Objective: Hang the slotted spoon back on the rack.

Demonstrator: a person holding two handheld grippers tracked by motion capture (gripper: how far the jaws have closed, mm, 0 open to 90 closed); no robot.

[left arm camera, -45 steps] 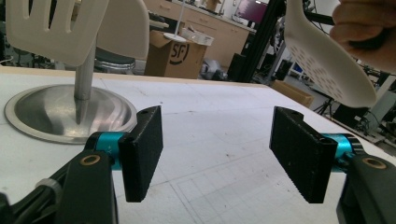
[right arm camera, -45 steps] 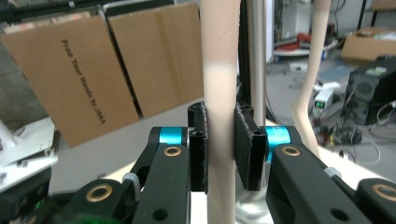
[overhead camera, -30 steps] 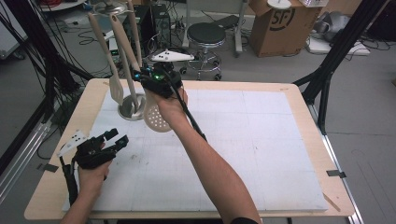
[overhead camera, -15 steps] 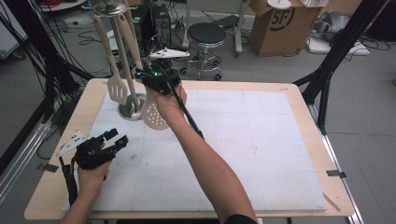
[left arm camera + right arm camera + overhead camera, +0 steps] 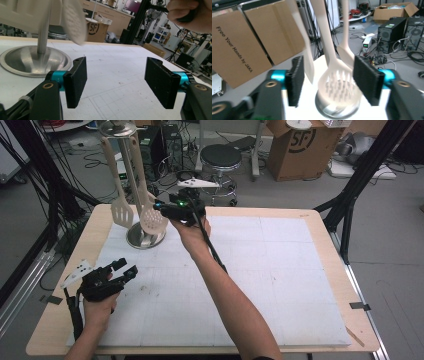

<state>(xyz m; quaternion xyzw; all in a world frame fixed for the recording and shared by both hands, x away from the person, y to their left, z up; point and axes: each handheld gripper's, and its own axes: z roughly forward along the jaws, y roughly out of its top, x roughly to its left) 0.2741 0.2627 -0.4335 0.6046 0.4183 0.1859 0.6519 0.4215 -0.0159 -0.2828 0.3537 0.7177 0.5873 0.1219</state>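
The right claw (image 5: 162, 210) has just been opening wide, nothing gripped; pull back slowly so the hanging cream plastic skimmer spoon (image 5: 151, 220) stops swinging.

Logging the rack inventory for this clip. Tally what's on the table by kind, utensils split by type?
Slotted turners: 1, cream slotted turner
Perforated skimmers: 1, cream skimmer
Other cream utensils hanging behind: 1, type unclear
Metal hanging stands: 1, round steel base
Total: 4
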